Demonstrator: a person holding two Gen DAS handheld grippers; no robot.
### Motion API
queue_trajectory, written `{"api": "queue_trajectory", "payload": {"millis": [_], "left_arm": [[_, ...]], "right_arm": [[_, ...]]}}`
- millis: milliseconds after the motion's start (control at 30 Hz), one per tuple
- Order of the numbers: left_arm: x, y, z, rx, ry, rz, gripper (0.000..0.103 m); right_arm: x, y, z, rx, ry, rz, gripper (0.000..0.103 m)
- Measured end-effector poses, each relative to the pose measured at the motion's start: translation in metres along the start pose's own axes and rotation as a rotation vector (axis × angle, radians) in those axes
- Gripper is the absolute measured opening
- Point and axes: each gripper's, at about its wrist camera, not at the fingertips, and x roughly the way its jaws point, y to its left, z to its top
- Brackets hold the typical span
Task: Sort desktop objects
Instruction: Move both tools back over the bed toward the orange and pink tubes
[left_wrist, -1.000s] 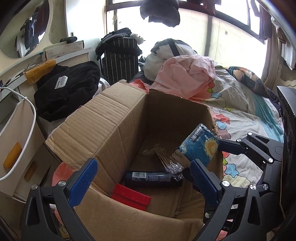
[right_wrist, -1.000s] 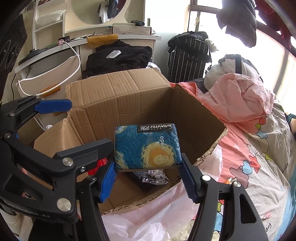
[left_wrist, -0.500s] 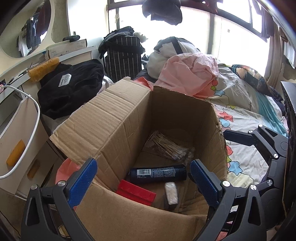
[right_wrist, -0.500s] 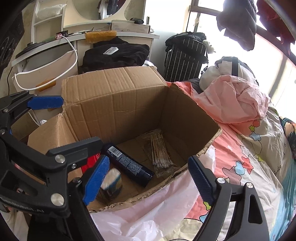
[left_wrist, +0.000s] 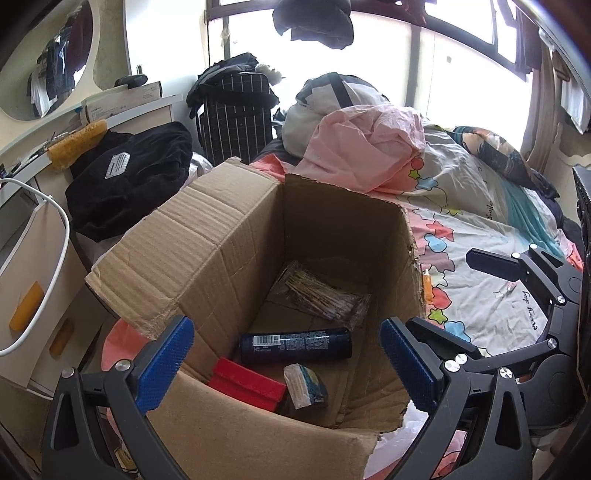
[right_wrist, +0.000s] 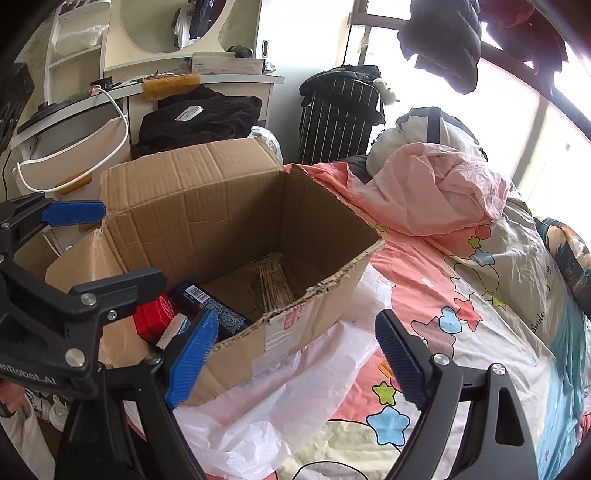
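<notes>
Tissue pack (left_wrist: 306, 384) now lies inside the cardboard box (left_wrist: 207, 236), beside the red box (left_wrist: 246, 384) and dark spray can (left_wrist: 295, 346); a second ago my right gripper (right_wrist: 291, 360) held it. Both grippers stand apart, empty, left gripper (left_wrist: 286, 363) above the box. I judge that item sorted.

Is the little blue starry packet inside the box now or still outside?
Inside. The starry packet lies on the floor of the cardboard box, beside the red box and the dark bottle.
</notes>
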Motion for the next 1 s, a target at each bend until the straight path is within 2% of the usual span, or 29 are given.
{"api": "queue_trajectory", "payload": {"millis": [300, 800, 1000], "left_arm": [[-0.008, -0.039, 0.008, 0.054, -0.026, -0.031, 0.103], [0.012, -0.14, 0.005, 0.206, 0.006, -0.1, 0.103], [0.022, -0.171, 0.005, 0.233, 0.019, -0.136, 0.103]], "right_arm": [[-0.013, -0.04, -0.015, 0.073, -0.014, -0.036, 0.085], [-0.027, -0.118, -0.062, 0.22, 0.009, -0.103, 0.085], [-0.031, -0.149, -0.086, 0.281, 0.037, -0.131, 0.085]]}}
